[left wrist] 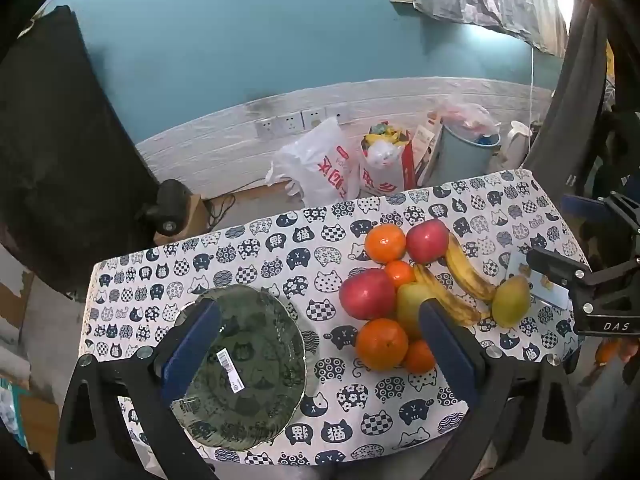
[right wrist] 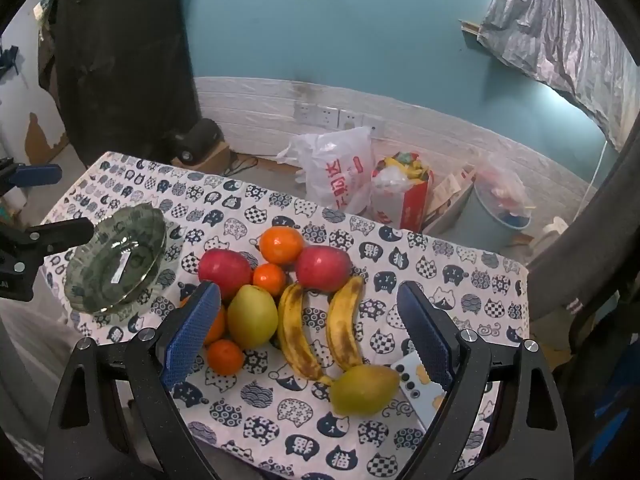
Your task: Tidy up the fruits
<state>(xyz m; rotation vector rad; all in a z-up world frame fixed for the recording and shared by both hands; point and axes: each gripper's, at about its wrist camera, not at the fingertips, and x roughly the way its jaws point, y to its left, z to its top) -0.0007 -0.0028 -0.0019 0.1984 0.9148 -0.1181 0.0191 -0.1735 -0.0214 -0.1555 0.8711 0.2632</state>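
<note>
While both sets of jaws stand spread wide with nothing between the pads, the left gripper (left wrist: 320,344) hangs above the green glass plate (left wrist: 256,392) and the right gripper (right wrist: 310,332) above the fruit pile. On the cat-print cloth (right wrist: 460,276) of the desk, two red apples (right wrist: 224,270), several oranges (right wrist: 281,245) and a yellow pear (right wrist: 253,316) lie bunched and touching. Two spotted bananas (right wrist: 298,332) lie just beside them, with a second pear (right wrist: 364,389) touching their stem end. A white card (right wrist: 418,390) lies beside that pear. The plate sits apart, to the left of the pile. Plastic bags (right wrist: 340,168) and a grey bin (right wrist: 496,220) stand on the floor beyond the desk.
</note>
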